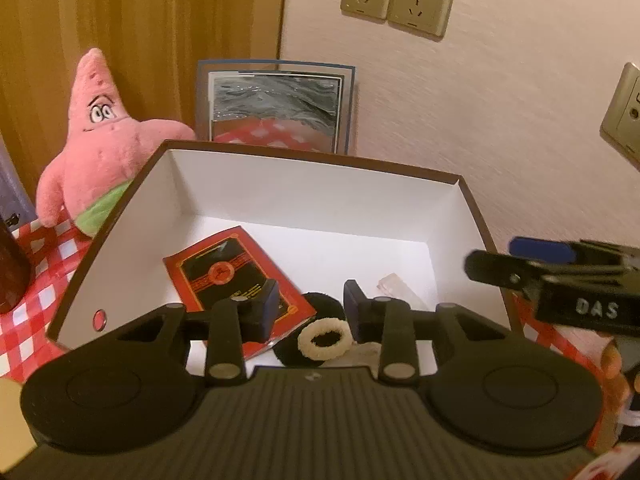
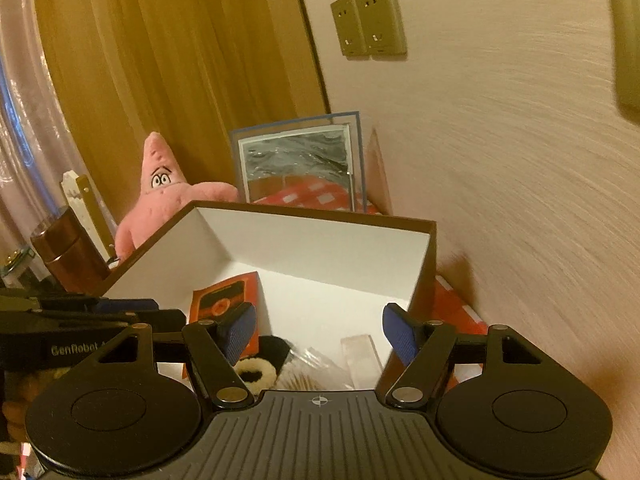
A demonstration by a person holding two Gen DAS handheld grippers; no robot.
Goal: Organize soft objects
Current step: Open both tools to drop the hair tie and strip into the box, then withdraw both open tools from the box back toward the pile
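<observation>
A brown-rimmed box with white walls (image 1: 304,196) stands on the table; it also shows in the right wrist view (image 2: 320,248). Inside lie a cream hair scrunchie (image 1: 322,339) on a black fluffy pad (image 1: 320,304), a red and black booklet (image 1: 236,280) and a clear plastic piece (image 1: 394,285). My left gripper (image 1: 310,306) is open and empty above the scrunchie. My right gripper (image 2: 320,334) is open and empty over the box's near right part; the scrunchie (image 2: 256,372) sits below its left finger. A pink starfish plush (image 1: 100,148) leans behind the box at left.
A framed picture (image 1: 276,108) leans on the wall behind the box. A brown cylinder (image 2: 68,252) stands left of the box. The table has a red and white checked cloth (image 1: 32,312). Wall sockets (image 1: 396,0) are above. The right gripper's body (image 1: 568,284) reaches in at right.
</observation>
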